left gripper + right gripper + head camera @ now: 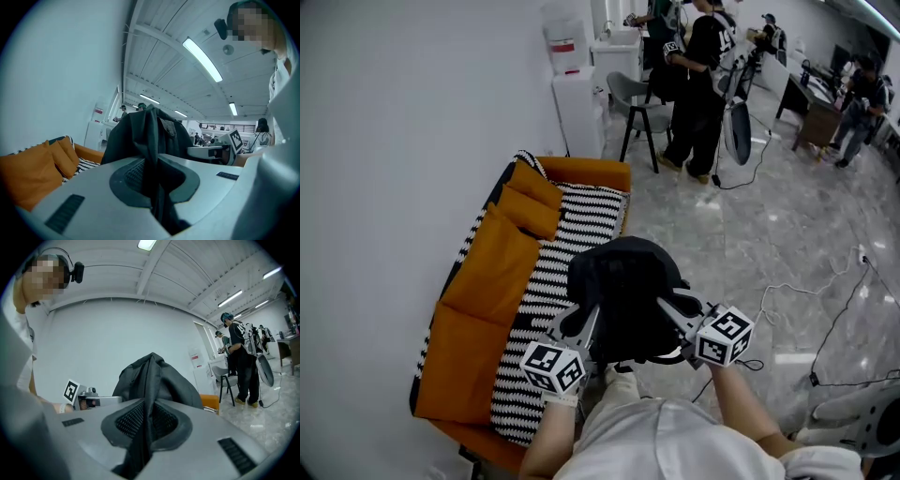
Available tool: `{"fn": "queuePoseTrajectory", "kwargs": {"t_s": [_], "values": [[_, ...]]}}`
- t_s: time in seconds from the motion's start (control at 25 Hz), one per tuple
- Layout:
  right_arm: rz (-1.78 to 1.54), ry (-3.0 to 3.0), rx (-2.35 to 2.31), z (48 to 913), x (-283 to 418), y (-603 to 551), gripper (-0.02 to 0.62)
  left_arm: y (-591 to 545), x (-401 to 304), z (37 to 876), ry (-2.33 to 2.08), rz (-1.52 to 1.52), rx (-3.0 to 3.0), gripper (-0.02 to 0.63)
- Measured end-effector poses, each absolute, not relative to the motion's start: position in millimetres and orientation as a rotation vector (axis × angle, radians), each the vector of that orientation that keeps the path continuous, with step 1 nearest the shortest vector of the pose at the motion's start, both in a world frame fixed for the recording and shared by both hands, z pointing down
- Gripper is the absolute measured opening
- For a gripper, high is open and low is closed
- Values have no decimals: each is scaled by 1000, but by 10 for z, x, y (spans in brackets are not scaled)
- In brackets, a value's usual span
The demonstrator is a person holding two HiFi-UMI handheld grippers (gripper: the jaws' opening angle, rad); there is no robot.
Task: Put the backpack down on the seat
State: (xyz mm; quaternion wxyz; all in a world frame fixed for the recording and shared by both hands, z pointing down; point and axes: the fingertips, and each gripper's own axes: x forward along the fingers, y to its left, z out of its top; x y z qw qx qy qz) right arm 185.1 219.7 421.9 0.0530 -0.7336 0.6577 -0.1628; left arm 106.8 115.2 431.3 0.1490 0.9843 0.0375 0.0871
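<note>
- Sofa (609, 175): orange frame against the wall, zigzag-striped seat (534, 300), orange cushions (502, 267) along the back. The seat fabric is free of other items where it shows.
- Backpack (623, 286): black, off the seat and hanging between the two grippers in front of the person. In the head view it overlaps the seat's outer edge and the floor (750, 234). I can't tell how high it hangs above the seat.
- Step, my read: carry and align, set-down not yet done. The next move calls for shifting the bag toward the wall so it sits over the middle of the seat, then lowering both sides level until the base takes the weight. Release only after that, or it may tip off the front edge.
- Left gripper (584, 317): jaws nearly together, pinching a fold of the bag's dark fabric that runs up between the pads. Its own view shows the fold pinched tight.
- Right gripper (671, 313): same picture, jaws a narrow gap apart, clamped on a dark fold on the bag's other side.
</note>
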Motion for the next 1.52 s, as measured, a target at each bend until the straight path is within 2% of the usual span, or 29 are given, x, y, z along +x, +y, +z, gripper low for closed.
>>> {"fn": "queuePoseTrajectory", "kwargs": {"t_s": [0.24, 0.56, 0.72, 0.96, 1.2, 1.52], "values": [[-513, 2000, -2229, 4304, 2179, 1831, 49, 789, 1404, 4405, 126, 253, 2816, 48], [-523, 2032, -2220, 4317, 2799, 644, 48, -367, 1995, 4427, 109, 239, 2797, 48], [-499, 2070, -2184, 4253, 2822, 460, 49, -538, 2011, 4353, 67, 219, 2811, 48], [-481, 2154, -2136, 4216, 2823, -396, 48, -1344, 1977, 4339, -8, 164, 2807, 48], [-506, 2275, -2020, 4022, 2753, -429, 48, -1290, 1816, 4133, -164, 146, 2800, 48], [-618, 2520, -1791, 4362, 2409, -1214, 49, -1831, 1317, 4492, -448, 125, 2686, 48]]}}
